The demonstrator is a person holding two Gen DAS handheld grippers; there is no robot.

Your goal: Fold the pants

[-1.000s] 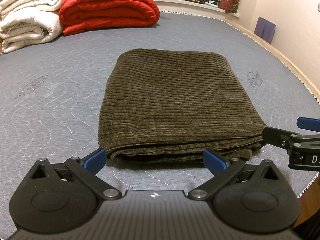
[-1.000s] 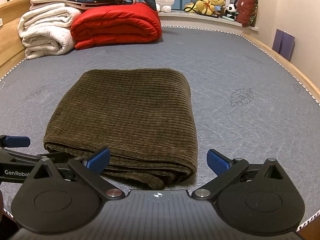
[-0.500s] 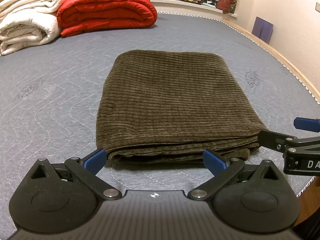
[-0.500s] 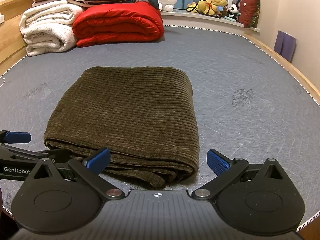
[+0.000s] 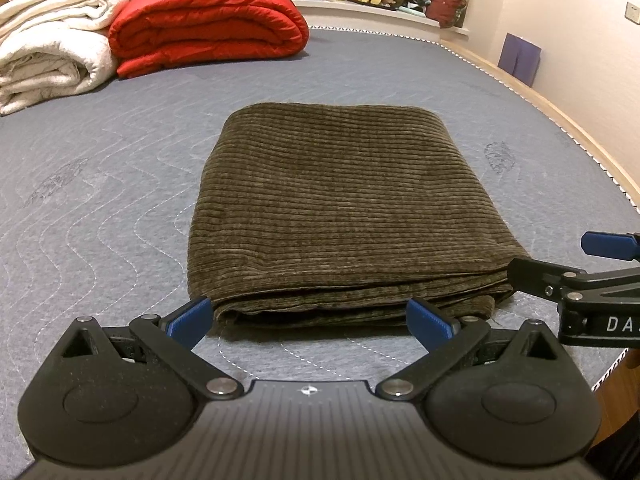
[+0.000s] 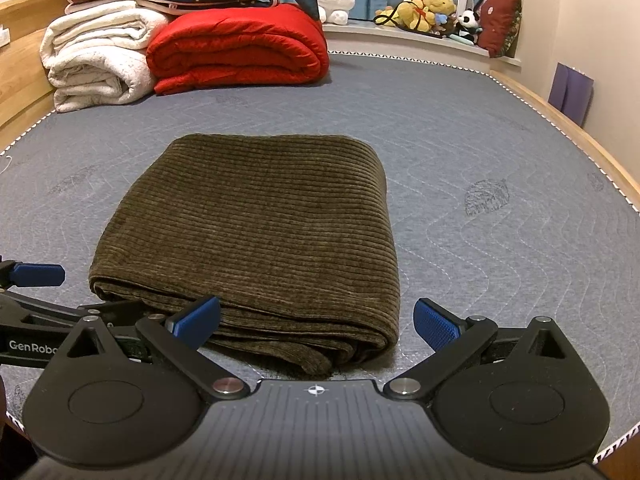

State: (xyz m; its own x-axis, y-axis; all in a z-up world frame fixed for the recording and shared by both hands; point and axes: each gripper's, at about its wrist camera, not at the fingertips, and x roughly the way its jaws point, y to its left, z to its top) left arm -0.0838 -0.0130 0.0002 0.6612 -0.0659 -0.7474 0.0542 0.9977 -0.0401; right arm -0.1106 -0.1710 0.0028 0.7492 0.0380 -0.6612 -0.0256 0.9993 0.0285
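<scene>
at the middle of both views lie the pants (image 5: 340,208), one pair in brown corduroy, folded into a thick rectangle on the grey bed (image 5: 100,200). they look soft, floppy and fairly heavy for cloth; the ribbed nap should grip well. the stacked layers show at the lower edge, so i would pinch there, near both corners. two grippers: the left gripper (image 5: 308,322) and the right gripper (image 6: 318,322) both sit just short of that edge, jaws spread and holding nothing. upper left: one red quilt (image 6: 240,48), one white blanket (image 6: 96,60).
</scene>
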